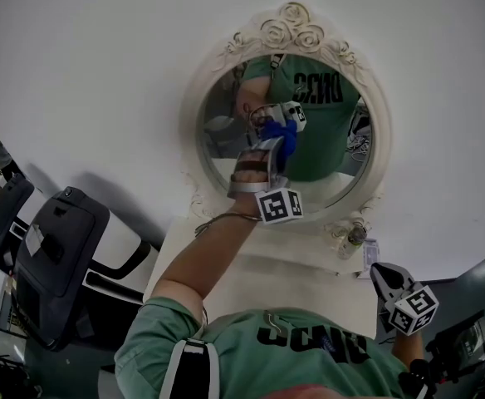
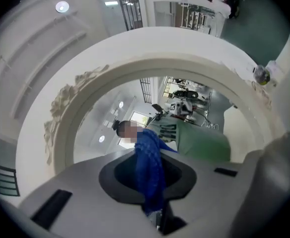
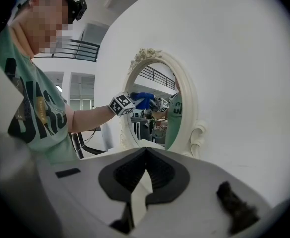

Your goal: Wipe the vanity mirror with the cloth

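Observation:
An oval vanity mirror (image 1: 330,152) in an ornate white frame (image 1: 284,25) hangs on the white wall. My left gripper (image 1: 269,145) is raised to the glass, shut on a blue cloth (image 1: 286,140) that presses on the mirror's middle. In the left gripper view the cloth (image 2: 152,182) hangs between the jaws of that gripper (image 2: 148,155), with the frame (image 2: 60,118) arching round. My right gripper (image 1: 384,277) is low at the right, away from the mirror. The right gripper view shows its jaws (image 3: 146,151) shut on nothing, the mirror (image 3: 160,108) and the cloth (image 3: 142,99) ahead.
A white vanity top (image 1: 251,273) lies under the mirror, with a small bottle (image 1: 355,238) at its right back corner. A black machine (image 1: 60,248) stands at the left. The person's left arm (image 1: 213,252) reaches over the vanity top.

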{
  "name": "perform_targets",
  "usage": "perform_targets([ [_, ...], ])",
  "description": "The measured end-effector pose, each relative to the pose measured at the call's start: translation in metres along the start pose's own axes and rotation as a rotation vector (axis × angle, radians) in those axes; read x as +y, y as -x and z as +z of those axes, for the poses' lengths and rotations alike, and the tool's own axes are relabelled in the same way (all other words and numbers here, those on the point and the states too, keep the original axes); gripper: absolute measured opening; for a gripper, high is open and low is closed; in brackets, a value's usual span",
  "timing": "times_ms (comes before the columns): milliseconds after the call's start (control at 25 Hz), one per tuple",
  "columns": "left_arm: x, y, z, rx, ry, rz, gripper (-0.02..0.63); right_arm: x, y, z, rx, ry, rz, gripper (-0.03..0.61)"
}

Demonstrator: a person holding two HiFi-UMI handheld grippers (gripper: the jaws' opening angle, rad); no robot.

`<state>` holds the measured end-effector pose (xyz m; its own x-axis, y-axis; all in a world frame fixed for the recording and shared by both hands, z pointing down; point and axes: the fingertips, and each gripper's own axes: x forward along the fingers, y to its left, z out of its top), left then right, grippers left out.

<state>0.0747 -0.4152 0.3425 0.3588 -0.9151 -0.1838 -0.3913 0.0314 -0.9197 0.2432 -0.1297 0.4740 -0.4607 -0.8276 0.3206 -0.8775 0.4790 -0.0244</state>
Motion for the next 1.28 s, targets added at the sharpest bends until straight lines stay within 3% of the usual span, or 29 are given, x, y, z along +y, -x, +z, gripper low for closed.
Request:
perform_targets([
  [360,-0.066,-0.017,0.179,-0.259,-0.091,-0.061,0.051,-0.023,0.043,-0.022,-0.010,-0.053,-0.095,0.011],
  [560,-0.080,-0.021,0.192,-0.276,-0.106,-0.075,0.050,-0.030,0.057,-0.028,-0.010,-0.078,-0.125,0.011],
  [680,-0.071,-0.016,0.190,-0.307,-0.075,-0.098,0.051,-0.027,0.051,-0.023,-0.021,-0.061,-0.107,0.011],
  [760,-0.057,-0.005,0.173,-0.305,-0.047,-0.084,0.051,-0.018,0.041,-0.014,-0.027,-0.038,-0.083,0.012],
  [880,-0.026,0.007,0.111,-0.237,-0.003,-0.044,0.051,-0.006,0.025,-0.003,-0.018,-0.007,-0.045,0.012],
  [1120,0.031,0.027,-0.079,0.058,0.019,0.042,0.051,0.015,-0.011,0.014,-0.007,0.039,0.035,0.012],
  [1280,0.045,0.040,-0.161,0.205,-0.013,0.053,0.051,0.028,-0.030,0.022,0.001,0.060,0.078,0.012],
])
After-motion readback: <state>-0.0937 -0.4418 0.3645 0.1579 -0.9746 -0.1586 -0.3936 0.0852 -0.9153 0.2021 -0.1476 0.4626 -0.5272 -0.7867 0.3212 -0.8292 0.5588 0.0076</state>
